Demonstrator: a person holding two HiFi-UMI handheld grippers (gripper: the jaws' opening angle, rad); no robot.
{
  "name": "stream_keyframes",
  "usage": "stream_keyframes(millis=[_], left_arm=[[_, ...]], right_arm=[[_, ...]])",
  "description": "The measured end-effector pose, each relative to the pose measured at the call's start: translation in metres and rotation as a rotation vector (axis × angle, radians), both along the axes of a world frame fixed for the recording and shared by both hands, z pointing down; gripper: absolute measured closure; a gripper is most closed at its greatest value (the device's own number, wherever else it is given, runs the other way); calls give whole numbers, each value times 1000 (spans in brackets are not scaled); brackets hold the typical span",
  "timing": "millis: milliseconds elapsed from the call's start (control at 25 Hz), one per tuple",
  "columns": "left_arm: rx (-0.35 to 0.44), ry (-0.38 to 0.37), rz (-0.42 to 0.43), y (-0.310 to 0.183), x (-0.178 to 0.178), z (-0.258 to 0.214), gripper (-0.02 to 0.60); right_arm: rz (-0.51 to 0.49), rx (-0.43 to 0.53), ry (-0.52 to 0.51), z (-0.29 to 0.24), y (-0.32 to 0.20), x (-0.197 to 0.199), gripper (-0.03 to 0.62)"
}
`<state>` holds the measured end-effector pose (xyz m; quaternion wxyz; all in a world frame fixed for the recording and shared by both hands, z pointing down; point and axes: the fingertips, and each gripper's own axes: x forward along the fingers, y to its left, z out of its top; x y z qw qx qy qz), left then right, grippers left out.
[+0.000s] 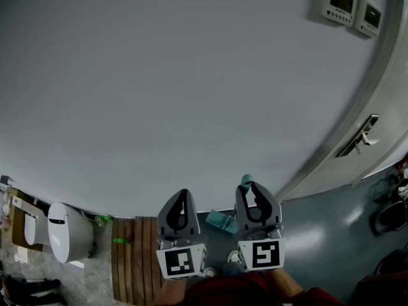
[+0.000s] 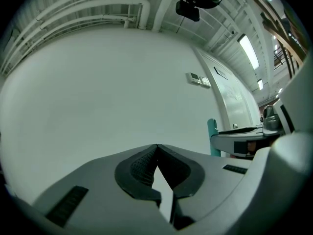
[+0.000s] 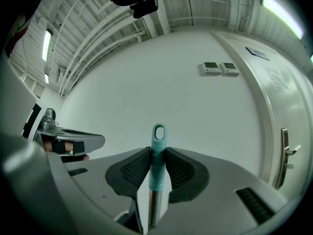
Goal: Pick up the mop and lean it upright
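Note:
The mop stands upright in front of the pale wall (image 1: 191, 88). Its teal handle end (image 3: 158, 151), with a hanging loop at the top, sits between the pads of my right gripper (image 3: 157, 153), which is shut on it. The metal shaft runs down below the jaws. From the head view the handle tip (image 1: 246, 181) shows at the right gripper (image 1: 252, 188), and the teal mop head (image 1: 221, 221) lies on the floor by the wall. My left gripper (image 2: 156, 148) is beside it to the left, tips touching, nothing held. The left gripper view catches the handle (image 2: 212, 136) at right.
A white toilet (image 1: 67, 231) and a wooden slat mat (image 1: 134, 266) are on the left. A door (image 1: 382, 94) with a lever handle (image 1: 362, 136) is on the right, with two wall control panels (image 1: 350, 5) above. The person's shoes (image 1: 236, 257) stand close to the mop head.

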<state>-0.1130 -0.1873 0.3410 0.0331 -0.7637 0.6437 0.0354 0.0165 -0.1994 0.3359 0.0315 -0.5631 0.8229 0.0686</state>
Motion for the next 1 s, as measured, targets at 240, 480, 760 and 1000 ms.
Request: stream_keyframes(millis=[240,480,760,1000], left_arm=[[0,1,-8,0,-1,0,568],[1,0,-7,-1,-2,0,568],[-10,-10,-17,-1,-6,5,568],[-8,-23,-15,-2,-3,4,568]], right_arm=[[-2,-14,0,3,-1,0,485],[-4,-6,6,3,-2,-2,485],[-5,-17,9,7,-4,-3,485],[-7,-36,21,19,-6,-2,485]])
